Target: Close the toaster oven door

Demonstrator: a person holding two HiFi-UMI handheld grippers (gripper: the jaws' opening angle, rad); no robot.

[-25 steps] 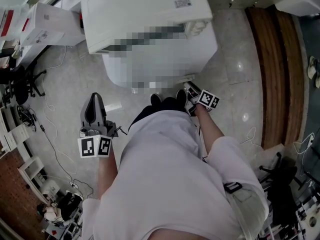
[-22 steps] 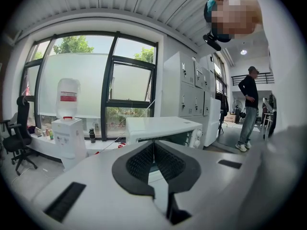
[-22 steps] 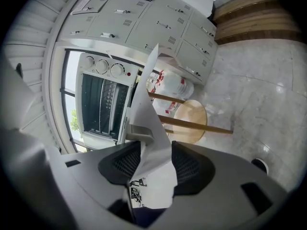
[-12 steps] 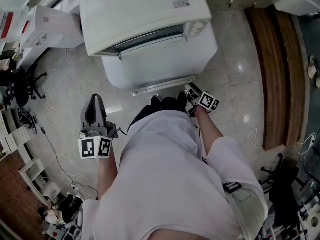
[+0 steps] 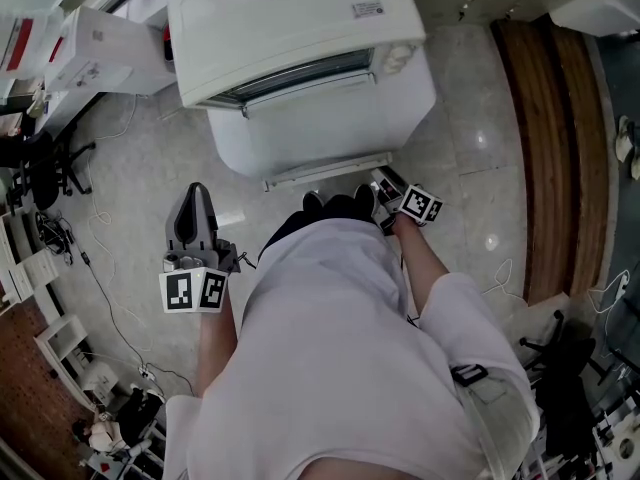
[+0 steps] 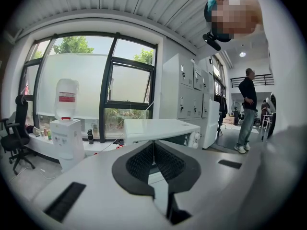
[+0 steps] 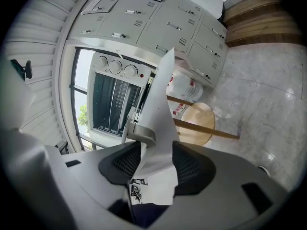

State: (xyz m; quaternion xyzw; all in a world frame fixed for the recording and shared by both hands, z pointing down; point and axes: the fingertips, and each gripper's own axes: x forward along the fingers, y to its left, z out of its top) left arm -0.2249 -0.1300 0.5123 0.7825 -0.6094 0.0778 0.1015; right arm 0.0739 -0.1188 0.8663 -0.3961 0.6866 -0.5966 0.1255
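The white toaster oven (image 5: 290,18) stands in front of me, and its door (image 5: 320,128) hangs open toward my legs, handle (image 5: 325,172) at the near edge. My right gripper (image 5: 386,186) is at the door's right corner. In the right gripper view, the right gripper (image 7: 156,148) is shut on the white door (image 7: 160,95), one pad on each face, with the dark oven cavity (image 7: 112,104) and its knobs (image 7: 115,66) beyond. My left gripper (image 5: 196,196) hangs at my left side, shut and empty. In its own view the left gripper (image 6: 154,145) points at the oven (image 6: 160,127).
White boxes (image 5: 100,48) and a dark office chair (image 5: 40,168) stand at the left, and cables (image 5: 100,268) trail over the floor. A wooden strip (image 5: 550,138) runs along the right. Lockers (image 7: 182,28), a round wooden stool (image 7: 196,123), a water dispenser (image 6: 64,128) and a standing person (image 6: 247,109) surround the area.
Almost nothing has moved. The right gripper stays on the door's corner, the door is at about the same angle, and the left gripper has drifted slightly down.
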